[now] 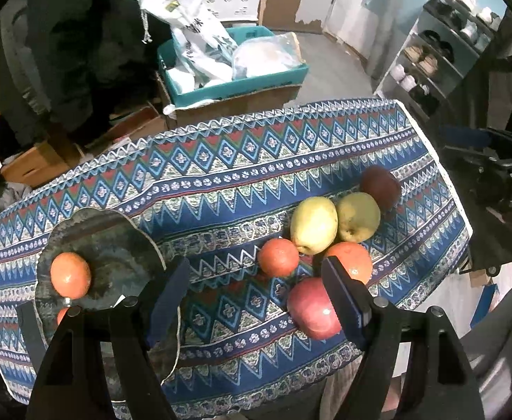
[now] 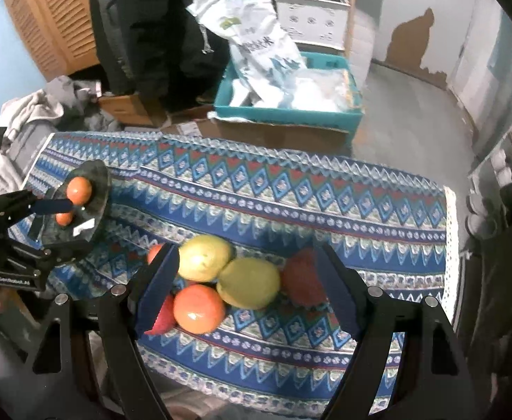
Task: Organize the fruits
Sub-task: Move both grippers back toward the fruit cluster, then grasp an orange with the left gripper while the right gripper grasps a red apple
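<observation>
A dark glass plate [image 1: 116, 245] at the table's left holds an orange [image 1: 70, 274] and a second one [image 1: 61, 315] mostly hidden; both show in the right wrist view [image 2: 79, 190]. A fruit pile lies at the right: two yellow-green apples [image 1: 313, 224] [image 1: 358, 216], two oranges [image 1: 278, 257] [image 1: 352, 259], a red apple [image 1: 312, 309], a dark red apple [image 1: 380, 187]. My left gripper [image 1: 256, 301] is open and empty, over the cloth between plate and pile. My right gripper [image 2: 245, 287] is open above the pile, around an orange [image 2: 199, 308] and a yellow-green apple [image 2: 249, 283].
A blue patterned cloth [image 1: 221, 182] covers the table. Behind it on the floor stand a teal crate [image 1: 235, 80] with white bags and cardboard boxes [image 1: 35, 164]. A shoe shelf [image 1: 438, 52] stands at the right. A person in dark clothes [image 2: 144, 28] stands behind the table.
</observation>
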A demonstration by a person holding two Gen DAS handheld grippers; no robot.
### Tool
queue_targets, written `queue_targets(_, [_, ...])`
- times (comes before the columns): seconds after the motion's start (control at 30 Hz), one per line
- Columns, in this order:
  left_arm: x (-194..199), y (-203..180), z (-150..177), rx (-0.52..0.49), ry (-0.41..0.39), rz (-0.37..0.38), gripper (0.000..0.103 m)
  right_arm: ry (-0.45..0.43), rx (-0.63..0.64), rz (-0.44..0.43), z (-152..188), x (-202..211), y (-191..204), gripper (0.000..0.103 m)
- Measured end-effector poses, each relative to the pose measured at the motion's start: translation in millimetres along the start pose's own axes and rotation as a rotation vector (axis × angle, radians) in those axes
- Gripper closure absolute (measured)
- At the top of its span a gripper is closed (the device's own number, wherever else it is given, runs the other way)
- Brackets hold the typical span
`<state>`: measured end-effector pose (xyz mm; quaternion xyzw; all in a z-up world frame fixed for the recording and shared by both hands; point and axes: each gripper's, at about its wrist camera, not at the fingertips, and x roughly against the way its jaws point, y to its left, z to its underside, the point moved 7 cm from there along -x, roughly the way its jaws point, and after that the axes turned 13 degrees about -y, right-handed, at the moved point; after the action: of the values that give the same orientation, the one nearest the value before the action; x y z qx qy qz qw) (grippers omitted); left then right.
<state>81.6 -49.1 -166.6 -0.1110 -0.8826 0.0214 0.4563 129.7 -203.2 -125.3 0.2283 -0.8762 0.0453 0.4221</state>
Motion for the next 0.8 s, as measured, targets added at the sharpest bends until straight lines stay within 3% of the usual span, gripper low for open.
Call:
queue_targets(0.4, [-56,-15,14,-0.028,0.102,0.02,0.024,0.093,-0.064,0.072,36,-28,-48,0.023])
queue_targets(0.8, [-107,-11,41,0.048,0.237,0.066,0.024,0.168,-0.099,0.089,63,-53,-68,0.023])
